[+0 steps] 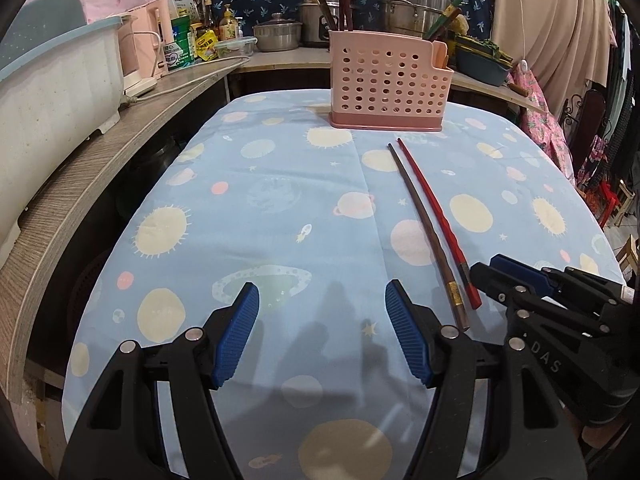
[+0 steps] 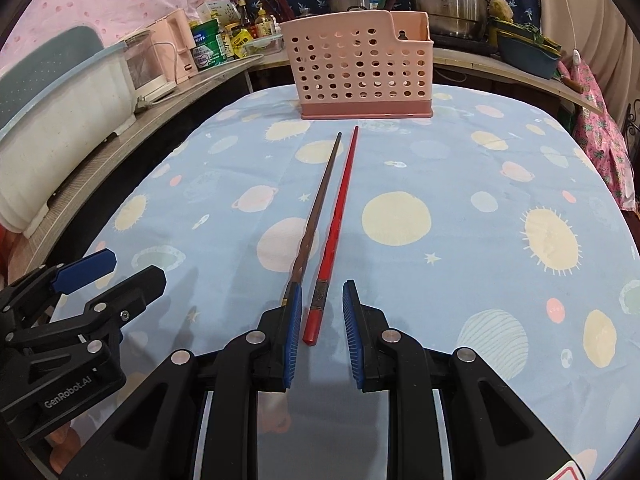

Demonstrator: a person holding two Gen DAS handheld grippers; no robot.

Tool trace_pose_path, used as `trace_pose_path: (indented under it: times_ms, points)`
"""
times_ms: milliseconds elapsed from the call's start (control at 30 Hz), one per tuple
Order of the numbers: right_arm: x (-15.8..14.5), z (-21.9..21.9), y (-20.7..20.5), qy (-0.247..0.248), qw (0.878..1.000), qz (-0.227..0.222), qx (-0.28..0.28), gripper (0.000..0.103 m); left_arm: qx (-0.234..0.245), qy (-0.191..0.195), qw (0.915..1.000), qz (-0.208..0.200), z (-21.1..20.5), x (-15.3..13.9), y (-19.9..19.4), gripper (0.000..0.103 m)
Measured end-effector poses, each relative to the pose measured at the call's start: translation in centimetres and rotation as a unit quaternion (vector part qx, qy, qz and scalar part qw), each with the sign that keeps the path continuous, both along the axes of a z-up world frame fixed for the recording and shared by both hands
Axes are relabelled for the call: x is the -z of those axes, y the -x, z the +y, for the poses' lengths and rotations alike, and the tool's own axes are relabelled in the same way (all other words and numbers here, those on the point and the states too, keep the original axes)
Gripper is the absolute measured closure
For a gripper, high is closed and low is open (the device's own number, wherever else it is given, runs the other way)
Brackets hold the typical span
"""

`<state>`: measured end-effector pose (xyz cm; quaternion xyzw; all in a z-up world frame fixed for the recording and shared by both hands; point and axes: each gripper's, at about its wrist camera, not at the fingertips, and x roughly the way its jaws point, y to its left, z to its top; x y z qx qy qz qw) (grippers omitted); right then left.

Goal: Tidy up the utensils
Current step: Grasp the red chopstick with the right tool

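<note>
The red chopstick (image 2: 335,236) and brown chopstick (image 2: 316,216) are laid side by side at frame centre, tips toward the pink holder (image 2: 360,68) at upper centre, presumably their destination. The right gripper (image 2: 318,320) is set astride the red handle, jaws parted, not yet pressing. The left gripper (image 1: 322,334) is held open over bare tablecloth (image 1: 280,184).

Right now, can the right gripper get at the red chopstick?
Probably yes. The right gripper has its fingers open on either side of the red chopstick, near its thick end; only the brown chopstick lies close beside it.
</note>
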<state>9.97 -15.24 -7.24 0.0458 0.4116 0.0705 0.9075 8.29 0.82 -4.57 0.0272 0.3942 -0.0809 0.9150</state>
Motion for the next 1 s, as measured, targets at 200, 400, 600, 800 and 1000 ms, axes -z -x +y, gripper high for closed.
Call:
trace_pose_path:
  times_ms: [200, 400, 600, 800, 1000]
  points:
    - [0.6, 0.2, -0.4, 0.003, 1.0, 0.007, -0.002, 0.082, -0.002, 0.001, 1.0, 0.001, 0.2, 0.0, -0.1, 0.041]
    - [1.0, 0.5, -0.7, 0.007, 1.0, 0.012, 0.0, 0.083, -0.004, 0.004, 1.0, 0.003, 0.5, 0.2, -0.1, 0.041]
    - [1.4, 0.0, -0.6, 0.003, 1.0, 0.019, 0.008, 0.095, -0.006, 0.004, 1.0, 0.004, 0.6, 0.3, -0.1, 0.041]
    - [1.4, -1.1, 0.2, 0.005, 1.0, 0.019, 0.02, 0.096, 0.002, 0.001, 1.0, 0.006, 0.1, 0.5, -0.1, 0.041]
    - [1.3, -3.0, 2.6, 0.018, 0.999, 0.019, 0.043, 0.096, 0.015, 0.002, 0.9999, 0.008, -1.3, 0.6, 0.1, 0.041]
